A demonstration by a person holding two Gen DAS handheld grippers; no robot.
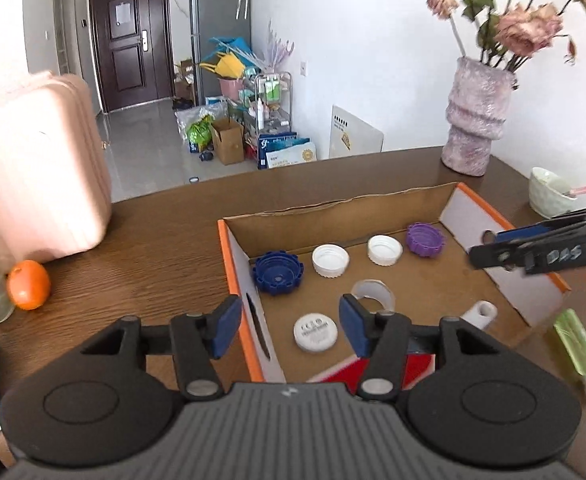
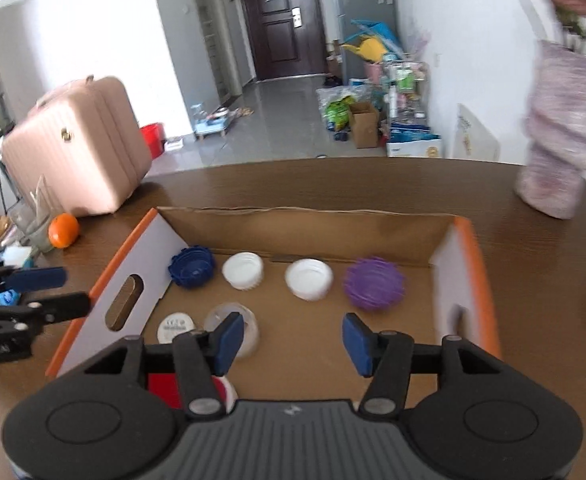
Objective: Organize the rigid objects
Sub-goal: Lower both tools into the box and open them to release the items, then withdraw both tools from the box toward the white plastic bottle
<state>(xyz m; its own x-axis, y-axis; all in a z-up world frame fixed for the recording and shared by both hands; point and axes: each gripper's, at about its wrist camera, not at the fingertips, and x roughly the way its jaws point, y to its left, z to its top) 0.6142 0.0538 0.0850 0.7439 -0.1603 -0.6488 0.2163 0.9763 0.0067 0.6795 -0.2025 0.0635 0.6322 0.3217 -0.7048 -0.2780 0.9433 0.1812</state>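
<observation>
Blue-padded, both: we hold the left tool [image 1: 290, 326] and right tool [image 2: 289, 344] wide open, empty, over the cardboard box [image 2: 305, 222] on the table [image 1: 153, 240]. Contents: dark blue cap [image 2: 192, 267], two white caps [image 2: 243, 270], purple cap [image 2: 374, 283] in a row; a clear cap [image 2: 249, 330] nearer. We judge them light, stiff, slippery; pinch across rims.

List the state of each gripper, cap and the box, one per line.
left gripper: open, empty
right gripper: open, empty
cardboard box: open-topped, on table
blue cap: hollow side up
purple cap: hollow side up
two white caps: hollow side up
printed white cap: flat, top up
</observation>
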